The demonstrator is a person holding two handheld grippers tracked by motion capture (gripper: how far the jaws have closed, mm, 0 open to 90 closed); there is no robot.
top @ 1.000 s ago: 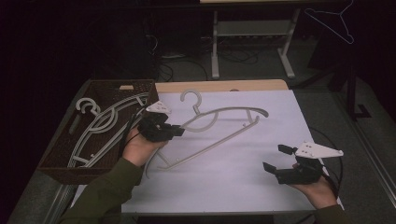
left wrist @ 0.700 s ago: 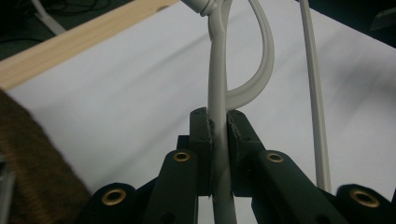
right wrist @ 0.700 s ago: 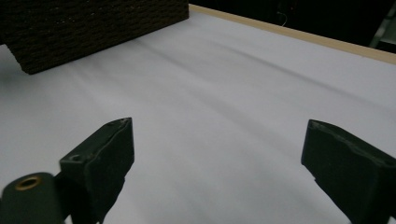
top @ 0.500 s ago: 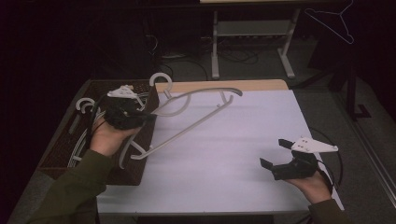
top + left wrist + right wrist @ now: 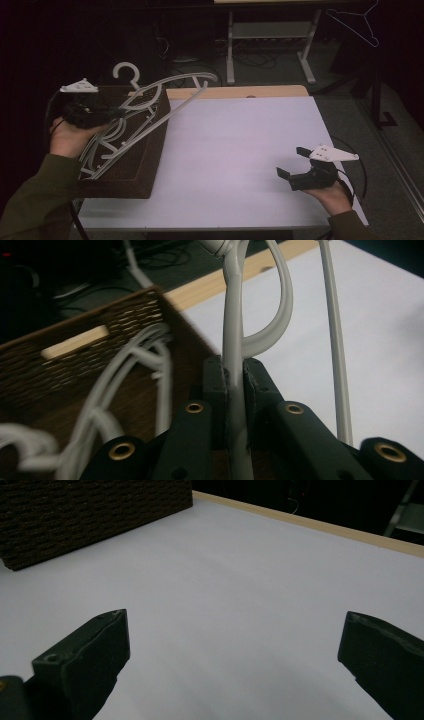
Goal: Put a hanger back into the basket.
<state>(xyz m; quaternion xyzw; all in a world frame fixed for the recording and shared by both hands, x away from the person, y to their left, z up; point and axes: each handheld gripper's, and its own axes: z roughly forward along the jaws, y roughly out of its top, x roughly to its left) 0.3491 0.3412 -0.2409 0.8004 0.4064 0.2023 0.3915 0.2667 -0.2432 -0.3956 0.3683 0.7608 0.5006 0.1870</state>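
Note:
My left gripper (image 5: 120,111) is shut on a white plastic hanger (image 5: 170,87) and holds it tilted above the brown wicker basket (image 5: 150,150) at the table's left. The hook (image 5: 124,71) points up and away. Seen from the left gripper view, the jaws pinch the hanger's stem (image 5: 234,340), with the left gripper (image 5: 233,375) over the basket's far wall (image 5: 75,340). Other white hangers (image 5: 107,145) lie inside the basket. Low over the white tabletop near the front right, my right gripper (image 5: 292,162) stands open and holds nothing; its jaws are wide apart in the right gripper view, the right gripper (image 5: 232,645) facing the basket (image 5: 90,515).
The white table surface (image 5: 240,145) has a wooden strip (image 5: 235,92) along its far edge. Behind the table stands a metal frame (image 5: 270,45) with cables on the floor. Another hanger (image 5: 357,22) hangs at the upper right.
My left gripper has carried the hanger leftward from the table's middle to above the basket and lifted it. The right gripper has barely moved.

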